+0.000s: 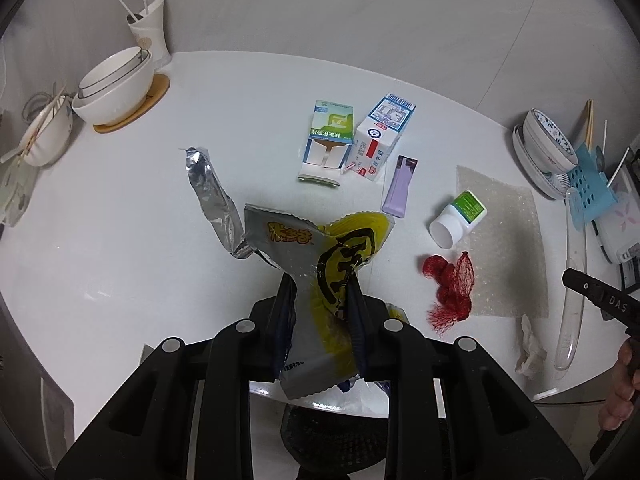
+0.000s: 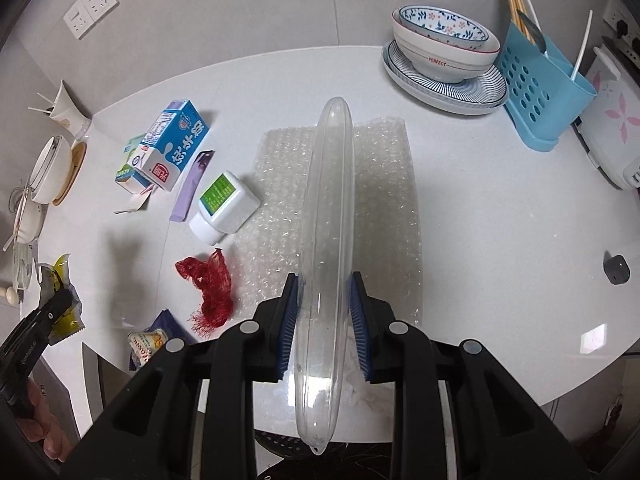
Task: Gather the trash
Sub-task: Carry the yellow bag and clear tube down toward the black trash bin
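right now both grippers hang over the near edge of the white table (image 1: 120,208), each with a piece of trash caught in it. the left gripper (image 1: 320,292) has its jaws pressed together on a bunch of snack wrappers (image 1: 316,256), a silver one and a yellow one with black lettering, lifted clear of the tabletop; a crinkled foil strip sticks up to the far left of the bundle. the right gripper (image 2: 326,292) is clamped on a long clear plastic tube (image 2: 328,208), blue pads on either side of it, with the tube running away from the camera over a sheet of bubble wrap (image 2: 384,200) lying flat on the table.

more trash lies on the table. a red mesh net (image 2: 208,280) is crumpled just left of the bubble wrap. a white bottle with a green label (image 2: 224,208) lies on its side at the wrap's left edge, a lilac sachet (image 2: 190,188) beside it, and farther left a blue milk carton (image 2: 172,144) lies against a small green carton (image 1: 330,140) with its flaps open. a crumpled tissue (image 1: 528,348) sits at the near edge.

stacked bowls on a striped plate (image 2: 440,56) and a blue utensil caddy (image 2: 540,96) stand at the far right; white bowls on a wooden coaster (image 1: 116,88) and a cup with sticks (image 1: 150,28) at the far left.
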Demonstrator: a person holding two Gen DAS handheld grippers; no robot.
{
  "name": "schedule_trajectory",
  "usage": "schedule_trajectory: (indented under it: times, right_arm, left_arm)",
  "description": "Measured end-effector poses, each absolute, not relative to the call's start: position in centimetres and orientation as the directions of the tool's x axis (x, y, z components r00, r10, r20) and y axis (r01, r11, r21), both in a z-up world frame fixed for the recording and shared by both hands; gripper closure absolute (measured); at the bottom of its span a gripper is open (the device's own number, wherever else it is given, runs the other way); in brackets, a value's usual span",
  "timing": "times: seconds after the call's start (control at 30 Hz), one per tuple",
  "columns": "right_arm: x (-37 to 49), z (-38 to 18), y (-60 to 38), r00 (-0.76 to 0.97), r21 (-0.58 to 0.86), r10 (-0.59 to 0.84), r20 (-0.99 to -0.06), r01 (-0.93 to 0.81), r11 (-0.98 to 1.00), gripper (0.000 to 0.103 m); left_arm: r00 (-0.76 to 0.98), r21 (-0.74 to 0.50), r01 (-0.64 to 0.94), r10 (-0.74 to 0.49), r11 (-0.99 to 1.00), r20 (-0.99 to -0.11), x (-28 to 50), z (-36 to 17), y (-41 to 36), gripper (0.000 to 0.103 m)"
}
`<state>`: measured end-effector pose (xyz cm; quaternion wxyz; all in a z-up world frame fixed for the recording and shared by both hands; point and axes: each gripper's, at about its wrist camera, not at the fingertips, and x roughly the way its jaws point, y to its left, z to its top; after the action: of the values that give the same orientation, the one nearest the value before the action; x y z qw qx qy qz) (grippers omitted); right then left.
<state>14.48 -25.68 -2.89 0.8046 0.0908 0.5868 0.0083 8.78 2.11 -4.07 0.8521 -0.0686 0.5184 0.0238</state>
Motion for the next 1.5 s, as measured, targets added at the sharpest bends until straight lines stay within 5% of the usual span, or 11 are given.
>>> schedule_trajectory:
  times: [0.67, 1.5]
  right_arm:
    - [6.1, 1.1, -24.1, 0.405, 0.154, 0.122, -0.906, 0.045, 0.987, 0.078]
    - [-1.6, -0.4, -20.4, 0.433, 0.15, 0.163, -0.887, -0.065, 0.987, 0.078]
  left_arm:
    - [0.521, -0.127, -0.048, -0.083, 0.991, -0.85, 1.0, -1.1, 0.9, 0.079]
    - [0.488, -0.152, -0.051, -0.108, 0.987, -0.866, -7.7, -4.1, 1.6, 0.079]
